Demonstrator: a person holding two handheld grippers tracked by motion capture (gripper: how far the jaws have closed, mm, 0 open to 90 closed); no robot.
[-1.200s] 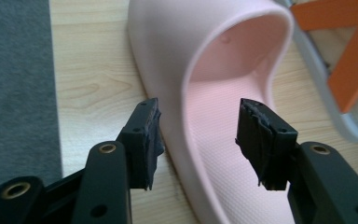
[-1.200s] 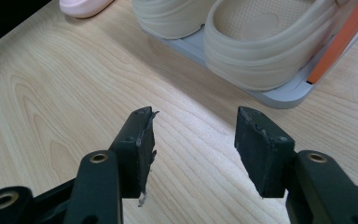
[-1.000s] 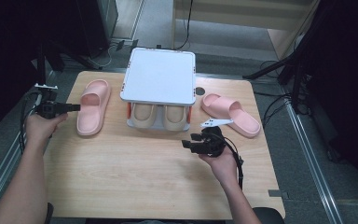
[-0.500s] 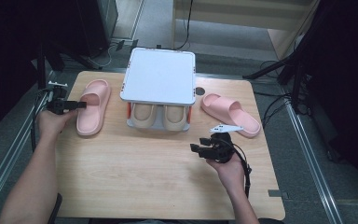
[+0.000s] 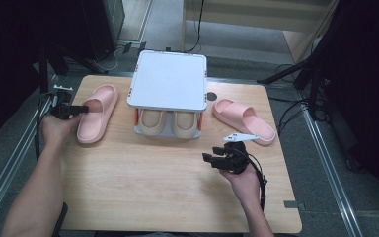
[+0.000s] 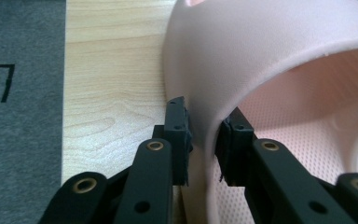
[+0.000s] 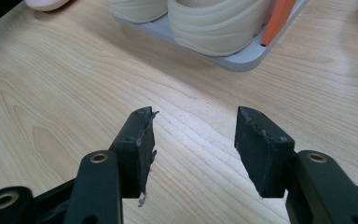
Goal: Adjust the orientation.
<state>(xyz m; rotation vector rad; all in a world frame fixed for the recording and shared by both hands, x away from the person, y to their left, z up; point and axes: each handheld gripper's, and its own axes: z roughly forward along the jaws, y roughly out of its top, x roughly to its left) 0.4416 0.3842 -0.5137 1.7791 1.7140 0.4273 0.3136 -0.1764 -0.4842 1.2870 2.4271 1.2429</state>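
High view: left gripper (image 5: 81,109) at the strap of the left pink slide (image 5: 97,114) on the table (image 5: 143,192); grip unclear there. Left gripper view: jaws just closed, pads pinching the strap edge, one outside, one inside. Right gripper (image 5: 208,158) gapes empty over bare wood, near the rack (image 5: 168,129).

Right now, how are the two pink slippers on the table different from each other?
The left pink slipper lies left of the shoe rack, pointing nearly straight away; the right pink slipper lies on the rack's other side, angled. The left gripper has just been closing and pinches the left slipper's strap edge; nothing touches the right slipper, and the right gripper waits open over bare table. Both are the same pink and lie sole-down.
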